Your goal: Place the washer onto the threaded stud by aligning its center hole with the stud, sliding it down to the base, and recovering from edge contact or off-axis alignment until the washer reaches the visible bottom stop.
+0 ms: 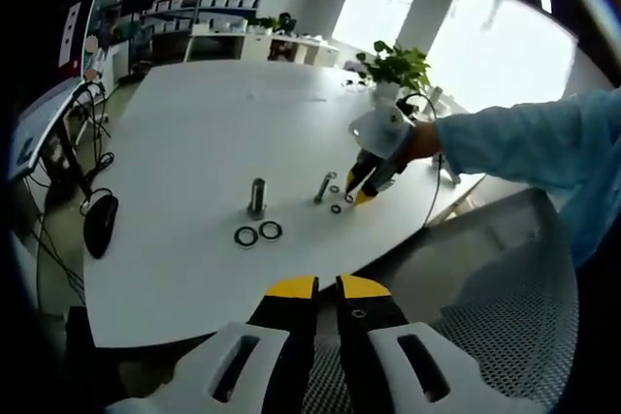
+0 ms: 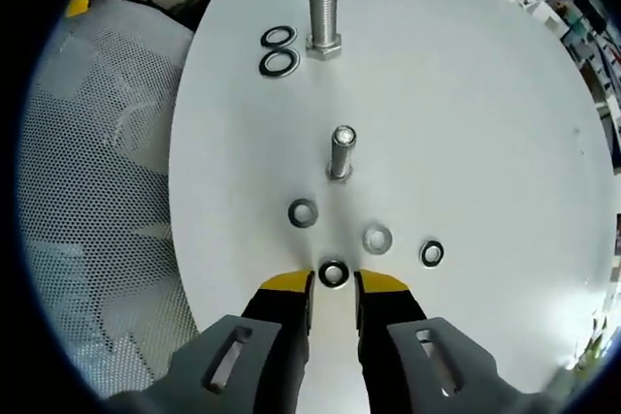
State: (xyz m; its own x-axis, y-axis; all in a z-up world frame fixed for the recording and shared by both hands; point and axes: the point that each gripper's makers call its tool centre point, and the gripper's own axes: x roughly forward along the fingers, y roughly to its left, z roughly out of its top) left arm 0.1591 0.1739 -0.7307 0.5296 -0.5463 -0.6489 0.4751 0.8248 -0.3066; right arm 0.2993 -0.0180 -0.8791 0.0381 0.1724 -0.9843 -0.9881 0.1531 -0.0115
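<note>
White and wide, the table point(image 2: 505, 123) sits in a bright office with shelves and a green plant point(image 1: 396, 65) at the far end. Going from left to right in the right gripper view, a mesh chair point(image 2: 87, 201) comes first at nine o'clock, then two big black rings point(image 2: 277, 49) at eleven o'clock beside a big bolt point(image 2: 323, 15) standing up at twelve o'clock. In the middle stands the smaller threaded stud point(image 2: 341, 152), head down on the table. Below it lie four small washers: a first washer point(image 2: 303, 212) at about seven o'clock from the stud, the chosen washer point(image 2: 333, 273) at six o'clock, a third washer point(image 2: 376, 238) at five o'clock and a last washer point(image 2: 432, 254) at four o'clock. The right gripper point(image 2: 333, 285) has its yellow tips a little apart, one on each side of the chosen washer, and it looks like they are just closing on it, not yet squeezing. To do this step well, I think the tips should pinch the washer by its edge, lift it flat, bring the hole right over the top of the stud, and let it slide down; if it catches on the rim, wiggle it level and try again. In the left gripper view, the left gripper point(image 1: 326, 286) hangs off the table edge, jaws almost together and holding nothing.
</note>
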